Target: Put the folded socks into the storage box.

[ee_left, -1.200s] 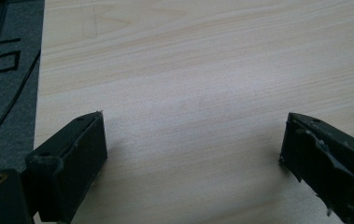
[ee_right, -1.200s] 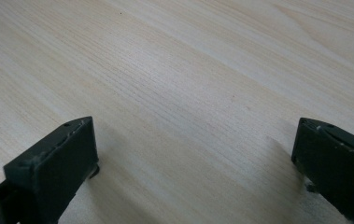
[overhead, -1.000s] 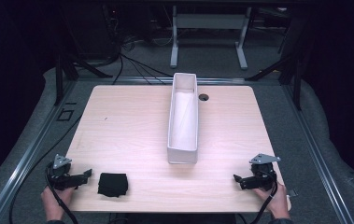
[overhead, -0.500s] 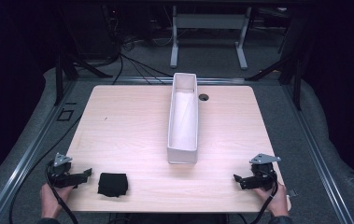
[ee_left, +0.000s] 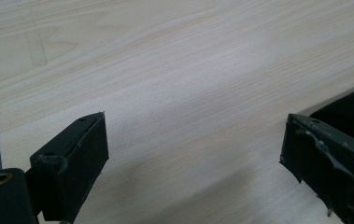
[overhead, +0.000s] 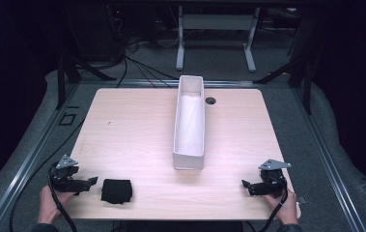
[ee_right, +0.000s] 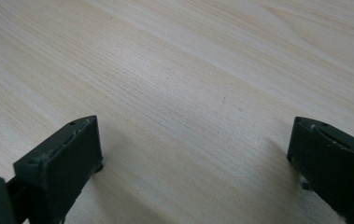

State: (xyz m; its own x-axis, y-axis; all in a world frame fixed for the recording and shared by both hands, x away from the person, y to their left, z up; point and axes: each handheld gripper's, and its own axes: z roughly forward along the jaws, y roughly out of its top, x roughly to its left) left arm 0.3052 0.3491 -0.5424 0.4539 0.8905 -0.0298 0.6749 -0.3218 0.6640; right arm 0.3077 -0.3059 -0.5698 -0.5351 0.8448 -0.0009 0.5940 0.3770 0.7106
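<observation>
Resting at the table's [overhead: 137, 121] near edge, left tool [overhead: 91, 182] gaping empty just beside black cloth [overhead: 117, 190], right tool [overhead: 246, 184] likewise.

Small black folded cloth [overhead: 117, 190] — flat at table's near-left edge

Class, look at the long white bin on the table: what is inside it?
The white bin shows bare white inner walls and floor, with nothing seen inside. Its near wall hides the floor strip just behind it, so that part cannot be checked.
</observation>
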